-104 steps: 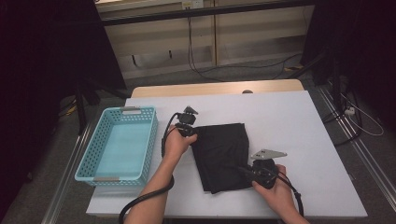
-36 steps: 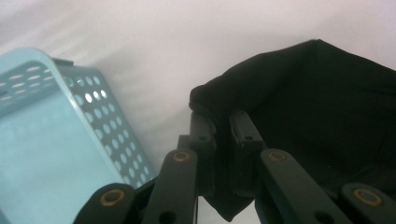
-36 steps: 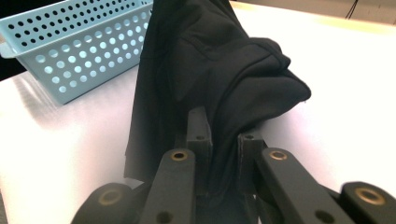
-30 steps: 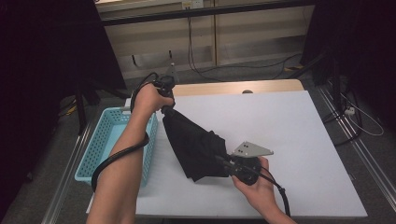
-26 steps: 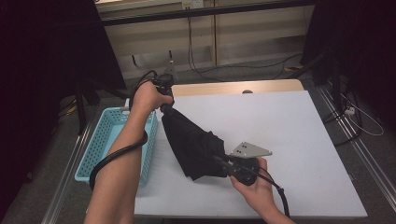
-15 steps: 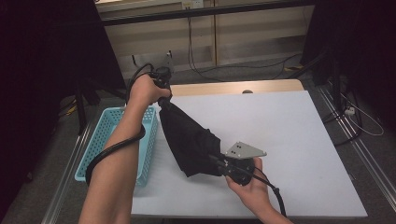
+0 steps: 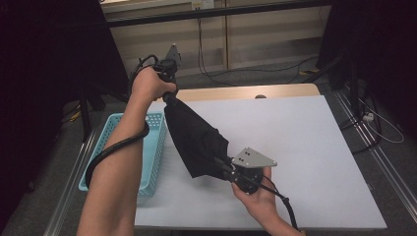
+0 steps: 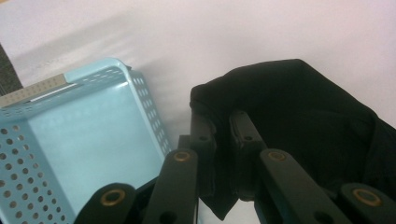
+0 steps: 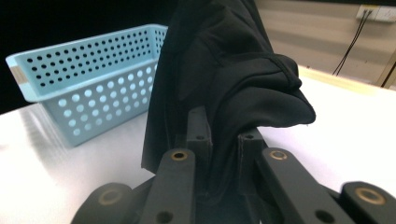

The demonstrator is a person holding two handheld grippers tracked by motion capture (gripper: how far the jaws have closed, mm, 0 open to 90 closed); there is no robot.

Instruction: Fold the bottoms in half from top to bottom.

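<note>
A black cloth garment [image 7: 196,140] hangs stretched between both grippers above the white table [image 7: 305,137]. My left gripper [image 7: 169,96] is raised high at the back left, shut on the cloth's upper corner [image 8: 219,105]. My right gripper [image 7: 221,164] sits low near the table's front, shut on the cloth's lower edge [image 9: 224,140]. In the left gripper view the black cloth [image 8: 303,126] fills the right side below my gripper [image 8: 223,123]. In the right gripper view the cloth [image 9: 224,60] rises from between my gripper [image 9: 223,126] toward the top.
A light blue perforated basket [image 7: 105,142] stands at the table's left edge, empty inside [image 8: 79,154], and shows at left in the right gripper view [image 9: 93,70]. Cables lie on the floor beyond the table. The table's right half is bare.
The left hand has risen, lifting the cloth's upper corner higher and pulling the cloth steeper. The right gripper has kept near its place by the table.
</note>
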